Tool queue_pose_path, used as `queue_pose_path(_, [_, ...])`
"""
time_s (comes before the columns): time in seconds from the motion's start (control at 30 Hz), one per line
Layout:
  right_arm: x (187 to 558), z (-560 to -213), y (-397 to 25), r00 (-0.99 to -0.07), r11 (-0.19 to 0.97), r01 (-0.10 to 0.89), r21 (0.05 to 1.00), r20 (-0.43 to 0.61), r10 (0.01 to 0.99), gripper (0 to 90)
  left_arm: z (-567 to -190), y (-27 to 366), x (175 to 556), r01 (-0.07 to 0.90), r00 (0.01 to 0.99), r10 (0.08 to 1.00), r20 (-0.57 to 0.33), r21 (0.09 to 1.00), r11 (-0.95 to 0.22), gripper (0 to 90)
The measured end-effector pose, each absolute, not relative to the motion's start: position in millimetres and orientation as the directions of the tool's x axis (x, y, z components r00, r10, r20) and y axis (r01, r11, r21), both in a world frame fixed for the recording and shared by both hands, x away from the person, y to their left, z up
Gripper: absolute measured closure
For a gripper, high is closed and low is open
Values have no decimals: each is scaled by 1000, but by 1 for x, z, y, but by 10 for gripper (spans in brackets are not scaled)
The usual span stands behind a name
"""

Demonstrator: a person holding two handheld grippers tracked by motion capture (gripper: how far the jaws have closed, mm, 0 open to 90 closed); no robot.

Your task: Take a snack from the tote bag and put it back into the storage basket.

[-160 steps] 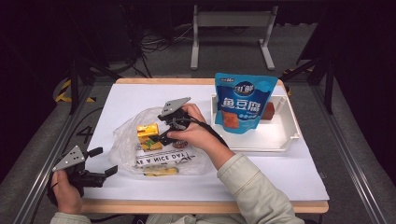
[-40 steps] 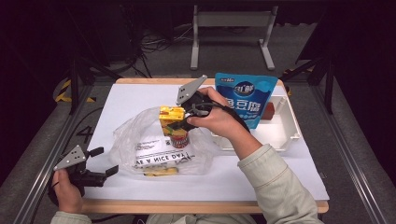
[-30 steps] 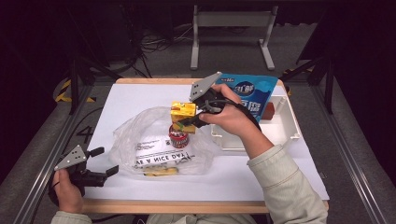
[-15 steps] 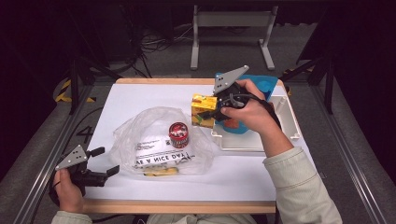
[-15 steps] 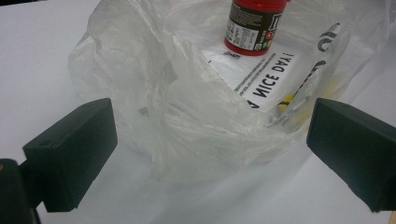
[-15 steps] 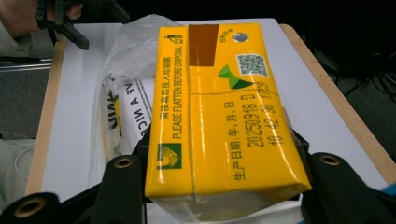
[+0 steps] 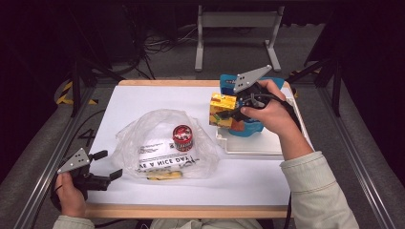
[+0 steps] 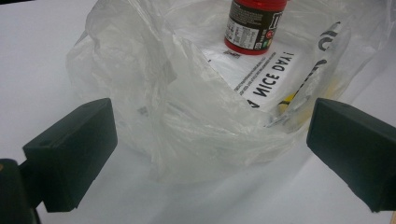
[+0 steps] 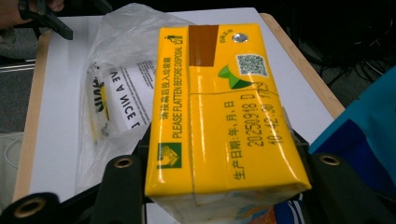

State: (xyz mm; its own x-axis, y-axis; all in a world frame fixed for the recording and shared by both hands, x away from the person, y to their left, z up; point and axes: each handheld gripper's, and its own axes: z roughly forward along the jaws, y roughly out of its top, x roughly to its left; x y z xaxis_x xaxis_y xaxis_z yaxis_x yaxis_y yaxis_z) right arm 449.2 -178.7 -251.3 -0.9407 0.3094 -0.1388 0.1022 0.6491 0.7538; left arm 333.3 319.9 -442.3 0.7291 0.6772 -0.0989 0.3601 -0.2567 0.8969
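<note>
Inside the plastic bag (image 7: 157,143) stands a red jar (image 7: 182,137); right claw (image 7: 232,113) grips yellow carton (image 7: 221,109).

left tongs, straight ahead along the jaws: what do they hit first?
Most likely the clear plastic bag: the left tongs are open and its crumpled near edge lies between the jaws. The red can stands farther back inside the bag.

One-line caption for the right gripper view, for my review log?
Right gripper clamps a yellow drink carton above the table, with the clear plastic bag behind it.
</note>
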Motion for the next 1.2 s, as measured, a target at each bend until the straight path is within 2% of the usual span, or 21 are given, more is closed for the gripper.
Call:
queue_pose_path(0.73, [449,-262,-213,-919,649,139,748,-147,366,513,-442,320,333,361,729,677,-100,896,-257,23])
queue_pose_path(1.2, [453,-288,-218,-916,657,177,732,-122,383,514,-442,320,333,361,729,678,-100,897,-255,23])
